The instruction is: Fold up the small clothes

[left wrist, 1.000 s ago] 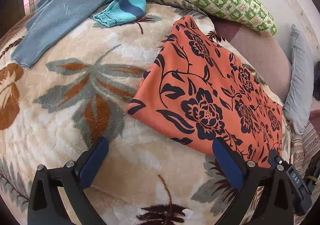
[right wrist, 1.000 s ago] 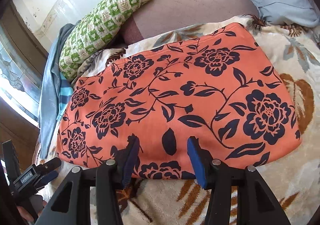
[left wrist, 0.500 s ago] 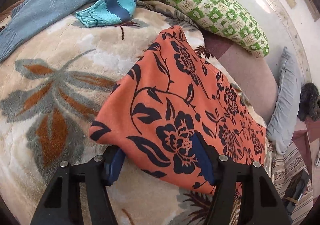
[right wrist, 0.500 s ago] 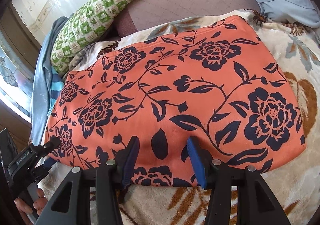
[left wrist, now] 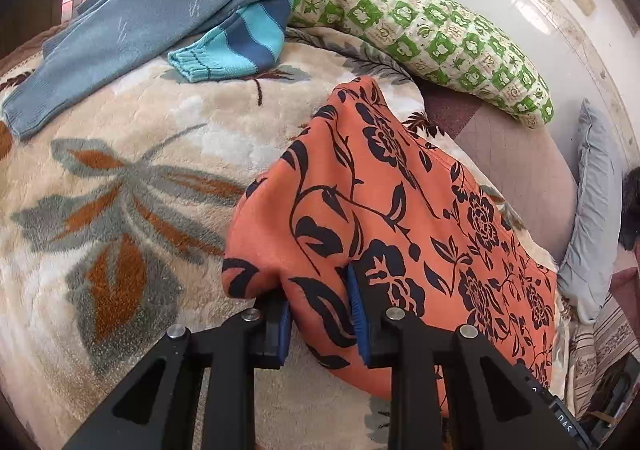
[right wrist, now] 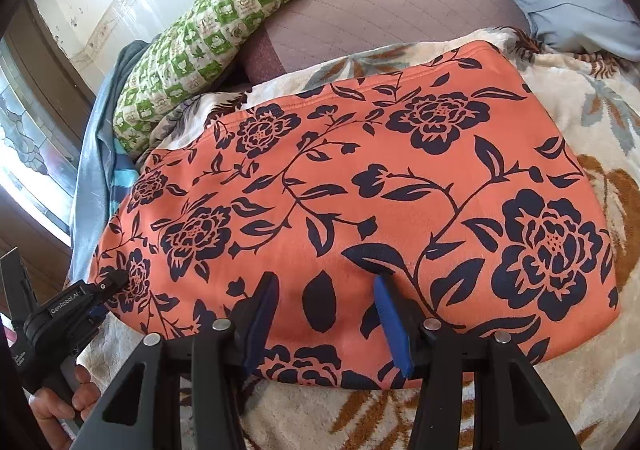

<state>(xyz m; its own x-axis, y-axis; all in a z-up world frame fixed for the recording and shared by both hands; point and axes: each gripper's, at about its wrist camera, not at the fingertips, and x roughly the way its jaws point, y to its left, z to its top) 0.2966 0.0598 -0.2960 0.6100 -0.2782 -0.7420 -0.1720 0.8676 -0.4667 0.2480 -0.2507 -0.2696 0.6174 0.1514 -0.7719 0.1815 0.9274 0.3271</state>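
Mid-fold, grab stage. Orange floral cloth [right wrist: 360, 177] lying flat on the leafy blanket [left wrist: 120, 189] over the bed, one corner bunched up. Left tongs [left wrist: 320, 314] pinching that near corner. Right tongs [right wrist: 324, 314] spread over the near hem, pads resting on the fabric, nothing gripped yet. Probably next: clamp the right side, then lift both corners together and carry them over to the far edge, keeping the hem level.

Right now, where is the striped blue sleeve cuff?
In the left wrist view, upper centre: the striped sleeve cuff lies on the floral blanket, under the grey-blue sweater, left of the green checked pillow.
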